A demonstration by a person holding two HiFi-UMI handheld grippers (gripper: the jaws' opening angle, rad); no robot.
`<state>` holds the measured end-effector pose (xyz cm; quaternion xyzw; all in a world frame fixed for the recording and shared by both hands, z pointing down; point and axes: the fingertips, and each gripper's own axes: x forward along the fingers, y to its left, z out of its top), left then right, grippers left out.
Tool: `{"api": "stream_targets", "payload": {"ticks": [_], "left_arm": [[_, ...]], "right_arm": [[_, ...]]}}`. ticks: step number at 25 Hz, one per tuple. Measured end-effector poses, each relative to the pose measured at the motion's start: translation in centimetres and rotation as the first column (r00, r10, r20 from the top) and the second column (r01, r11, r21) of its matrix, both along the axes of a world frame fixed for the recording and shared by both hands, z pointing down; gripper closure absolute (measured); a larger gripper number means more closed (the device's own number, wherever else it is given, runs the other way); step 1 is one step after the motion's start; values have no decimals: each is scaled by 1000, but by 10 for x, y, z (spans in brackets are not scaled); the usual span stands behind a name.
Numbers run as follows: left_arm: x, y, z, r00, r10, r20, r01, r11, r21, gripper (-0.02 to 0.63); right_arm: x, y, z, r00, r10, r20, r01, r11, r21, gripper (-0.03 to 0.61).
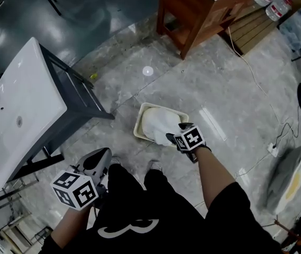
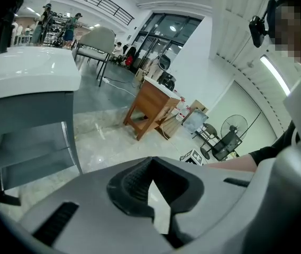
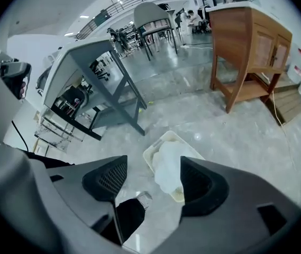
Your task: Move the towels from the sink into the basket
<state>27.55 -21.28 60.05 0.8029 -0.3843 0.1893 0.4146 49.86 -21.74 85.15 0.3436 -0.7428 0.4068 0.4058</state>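
A cream basket (image 1: 142, 121) stands on the grey floor, and a white towel (image 1: 161, 125) is heaped in it. My right gripper (image 1: 172, 138) hangs just over the basket's near edge, pointing steeply down. In the right gripper view its jaws stand wide apart (image 3: 153, 169), with the towel (image 3: 167, 168) and basket (image 3: 151, 153) below them; the pads do not press on the cloth. The white sink (image 1: 18, 102) sits on a grey stand at the left and no towel shows in it. My left gripper (image 1: 96, 162) is low by the person's legs, shut (image 2: 150, 165) and empty.
A wooden cabinet (image 1: 203, 9) stands behind the basket, with water bottles (image 1: 274, 1) beside it. A cable (image 1: 253, 75) runs across the floor to a power strip (image 1: 273, 148). The sink stand's legs (image 1: 81, 97) reach toward the basket. The person's shoes (image 1: 153, 165) are near it.
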Motion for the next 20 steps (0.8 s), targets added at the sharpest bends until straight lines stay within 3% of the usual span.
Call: {"api": "stream_targets", "payload": {"ticks": [8, 12, 15, 18, 20], "left_arm": [[6, -1, -5, 1000, 18, -14, -18, 1000, -7, 609], [18, 0, -14, 998, 45, -36, -45, 999, -1, 609], [29, 4, -26, 996, 72, -46, -71, 997, 14, 609], [36, 7, -46, 995, 88, -55, -86, 995, 51, 609], [40, 9, -63, 993, 94, -65, -89, 993, 77, 609]], "right_arm": [[4, 9, -14, 992, 100, 70, -99, 995, -21, 285], [-4, 13, -50, 972, 150, 179, -148, 989, -25, 287], [-11, 12, -94, 951, 138, 276, -156, 987, 46, 292], [-17, 11, -151, 924, 116, 364, -174, 976, 132, 376], [-23, 10, -197, 910, 86, 406, -185, 960, 211, 480]]}}
